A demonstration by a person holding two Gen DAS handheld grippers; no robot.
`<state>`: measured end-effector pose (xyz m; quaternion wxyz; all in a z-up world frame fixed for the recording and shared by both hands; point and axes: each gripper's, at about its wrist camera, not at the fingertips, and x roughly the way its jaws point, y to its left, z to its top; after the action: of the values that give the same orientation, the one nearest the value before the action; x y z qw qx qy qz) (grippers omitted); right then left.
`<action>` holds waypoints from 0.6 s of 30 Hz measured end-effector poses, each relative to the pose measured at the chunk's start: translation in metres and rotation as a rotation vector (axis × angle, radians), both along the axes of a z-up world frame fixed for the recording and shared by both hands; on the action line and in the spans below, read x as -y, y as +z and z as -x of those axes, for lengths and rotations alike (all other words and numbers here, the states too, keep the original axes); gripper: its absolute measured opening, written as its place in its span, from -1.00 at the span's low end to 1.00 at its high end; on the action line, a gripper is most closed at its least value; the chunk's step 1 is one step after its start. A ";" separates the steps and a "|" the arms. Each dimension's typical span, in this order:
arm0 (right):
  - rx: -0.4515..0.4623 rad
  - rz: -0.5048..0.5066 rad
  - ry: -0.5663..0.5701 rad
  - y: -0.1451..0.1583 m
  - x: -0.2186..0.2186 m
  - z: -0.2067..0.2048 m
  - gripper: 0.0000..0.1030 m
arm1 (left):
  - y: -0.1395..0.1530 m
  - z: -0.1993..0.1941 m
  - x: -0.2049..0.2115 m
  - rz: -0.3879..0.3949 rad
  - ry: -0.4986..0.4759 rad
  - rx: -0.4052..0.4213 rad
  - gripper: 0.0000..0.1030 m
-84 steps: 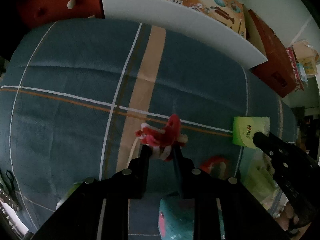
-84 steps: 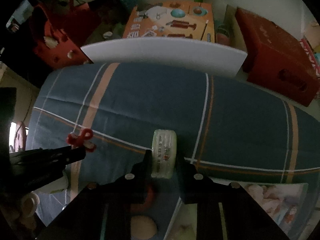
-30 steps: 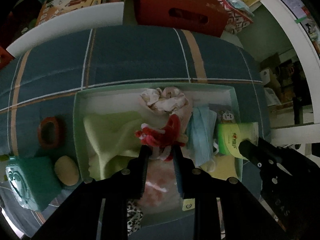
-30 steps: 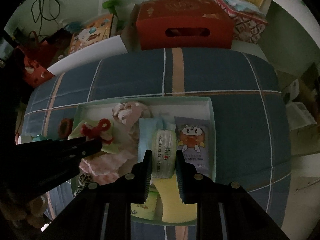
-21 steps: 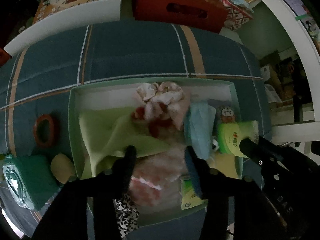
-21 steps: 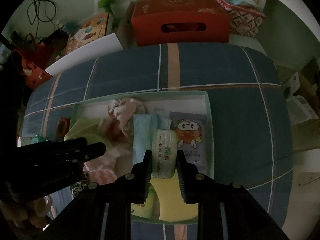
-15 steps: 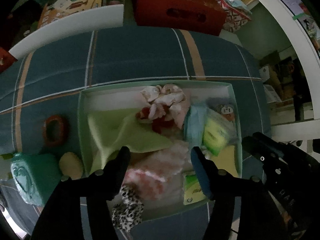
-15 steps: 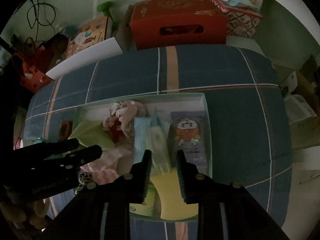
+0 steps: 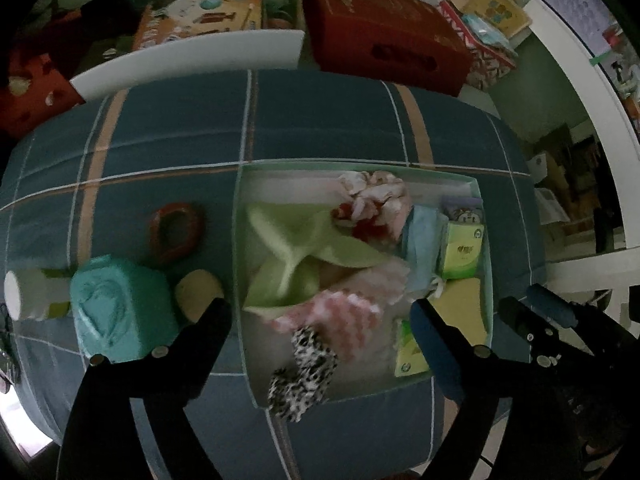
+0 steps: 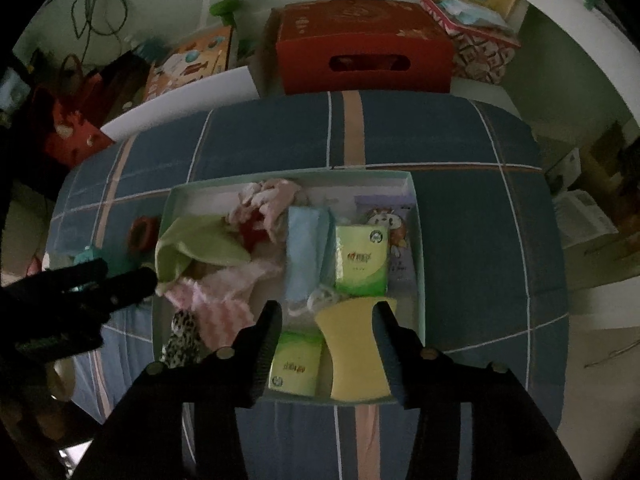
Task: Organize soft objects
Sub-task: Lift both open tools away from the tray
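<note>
While both grippers hang over the blue plaid bed (image 9: 320, 120), three items remain outside at left: a teal soft bundle (image 9: 120, 308), a yellowish oval sponge (image 9: 198, 294) and a red ring (image 9: 174, 230). These look light and squashy, best pinched across the middle. The left gripper (image 9: 320, 316) is opening wide, empty. Next comes the shallow pale-green box (image 10: 418, 216), holding cloths, two green tissue packs (image 10: 362, 260) and one yellow sponge (image 10: 356, 356). The right gripper (image 10: 326, 316) is opening, gripping nothing.
</note>
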<state>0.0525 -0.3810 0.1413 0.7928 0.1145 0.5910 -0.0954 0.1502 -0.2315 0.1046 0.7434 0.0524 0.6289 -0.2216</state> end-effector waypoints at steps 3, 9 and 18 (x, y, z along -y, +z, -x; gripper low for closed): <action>0.002 0.013 0.009 0.004 -0.009 0.004 0.36 | 0.008 0.005 -0.012 -0.024 0.013 0.045 0.92; 0.017 0.065 0.048 0.015 -0.034 0.011 0.75 | 0.016 0.013 -0.042 -0.049 0.025 0.085 0.98; 0.051 0.100 0.116 0.031 -0.075 0.018 0.89 | 0.023 0.020 -0.095 -0.033 0.081 0.102 0.98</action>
<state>0.0349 -0.3056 0.1726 0.8164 0.0429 0.5709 -0.0759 0.1304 -0.1368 0.1272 0.7820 0.0503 0.5953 -0.1778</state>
